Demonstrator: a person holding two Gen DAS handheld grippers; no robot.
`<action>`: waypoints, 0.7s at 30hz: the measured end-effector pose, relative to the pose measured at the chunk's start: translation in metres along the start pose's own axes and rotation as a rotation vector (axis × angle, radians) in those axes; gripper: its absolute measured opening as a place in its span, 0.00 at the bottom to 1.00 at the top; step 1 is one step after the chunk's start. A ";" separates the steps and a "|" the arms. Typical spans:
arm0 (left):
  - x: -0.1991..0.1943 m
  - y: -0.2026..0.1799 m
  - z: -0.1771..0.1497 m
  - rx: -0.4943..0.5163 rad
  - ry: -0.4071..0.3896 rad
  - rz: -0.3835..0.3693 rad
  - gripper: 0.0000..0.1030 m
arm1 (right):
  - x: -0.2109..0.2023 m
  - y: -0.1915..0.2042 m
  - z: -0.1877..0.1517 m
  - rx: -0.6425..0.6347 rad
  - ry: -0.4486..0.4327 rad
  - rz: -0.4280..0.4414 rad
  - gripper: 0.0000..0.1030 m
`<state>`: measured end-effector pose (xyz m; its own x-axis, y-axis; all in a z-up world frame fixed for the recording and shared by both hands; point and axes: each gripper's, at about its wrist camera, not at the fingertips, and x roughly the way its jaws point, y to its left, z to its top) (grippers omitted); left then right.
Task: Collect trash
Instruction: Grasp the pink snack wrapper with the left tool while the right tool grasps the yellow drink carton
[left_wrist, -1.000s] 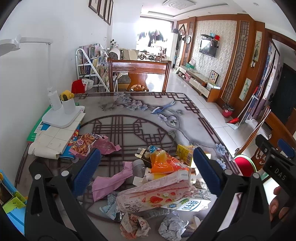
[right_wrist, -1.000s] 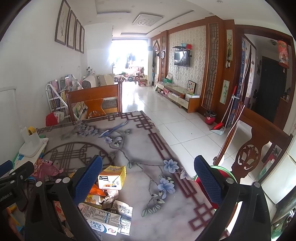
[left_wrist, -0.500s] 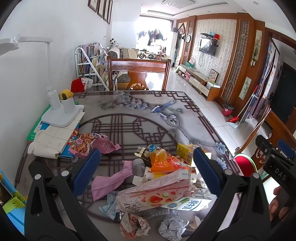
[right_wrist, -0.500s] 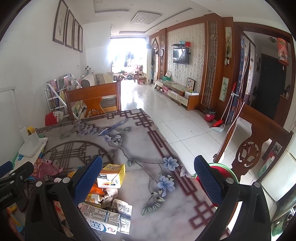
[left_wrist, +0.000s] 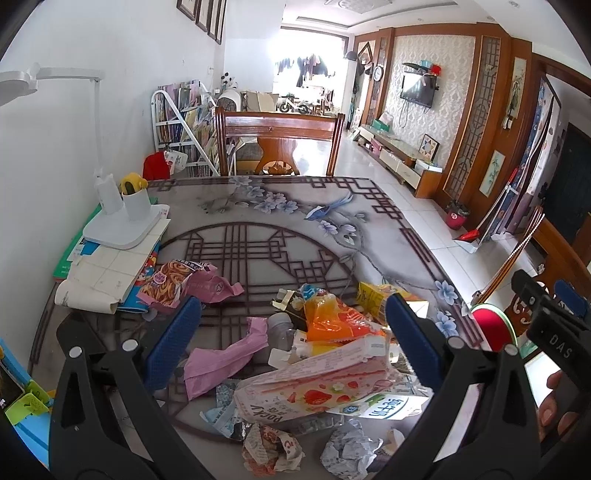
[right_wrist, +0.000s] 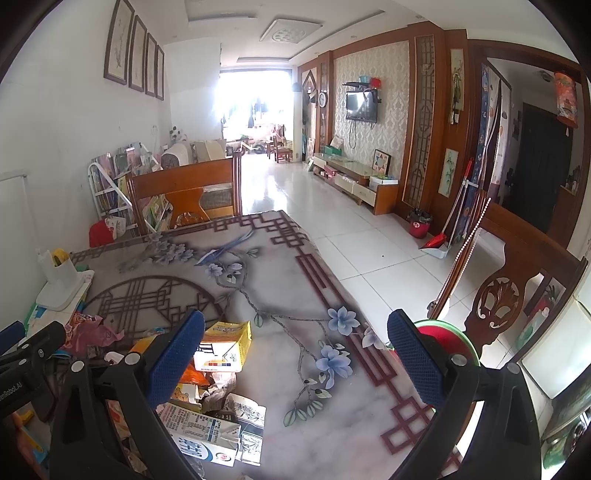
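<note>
A heap of trash lies on the patterned table (left_wrist: 258, 221): a strawberry Pocky box (left_wrist: 314, 391), an orange wrapper (left_wrist: 332, 321), a pink bag (left_wrist: 221, 358), a yellow carton (left_wrist: 373, 295), crumpled paper (left_wrist: 347, 450). My left gripper (left_wrist: 291, 332) is open and empty, held above the heap. My right gripper (right_wrist: 295, 350) is open and empty over the table's right side; the yellow carton (right_wrist: 225, 347) and a white milk carton (right_wrist: 203, 432) lie by its left finger. A red bin with a green rim (right_wrist: 439, 339) stands beyond the table edge.
A white desk lamp base (left_wrist: 122, 225) sits on papers at the table's left. A wooden chair (left_wrist: 277, 144) stands at the far end, another chair (right_wrist: 517, 295) at the right. A broom and dustpan (right_wrist: 443, 236) lean on the far wall.
Both views shift only slightly. The right gripper has edged a little forward and left. Nothing on the table has moved.
</note>
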<state>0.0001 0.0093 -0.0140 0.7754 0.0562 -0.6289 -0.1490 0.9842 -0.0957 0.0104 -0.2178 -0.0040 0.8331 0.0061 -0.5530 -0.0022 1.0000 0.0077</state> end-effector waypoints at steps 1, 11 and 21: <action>0.002 0.001 0.000 0.003 0.007 -0.001 0.95 | 0.002 0.000 0.002 0.000 0.005 0.000 0.93; 0.041 0.085 -0.037 -0.107 0.199 0.072 0.89 | 0.053 0.007 -0.013 0.042 0.219 0.091 0.93; 0.095 0.130 -0.076 -0.215 0.451 0.026 0.74 | 0.077 0.020 -0.013 0.024 0.286 0.118 0.93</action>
<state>0.0074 0.1293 -0.1446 0.4347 -0.0445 -0.8995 -0.3251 0.9237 -0.2028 0.0674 -0.1973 -0.0569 0.6385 0.1267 -0.7591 -0.0737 0.9919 0.1036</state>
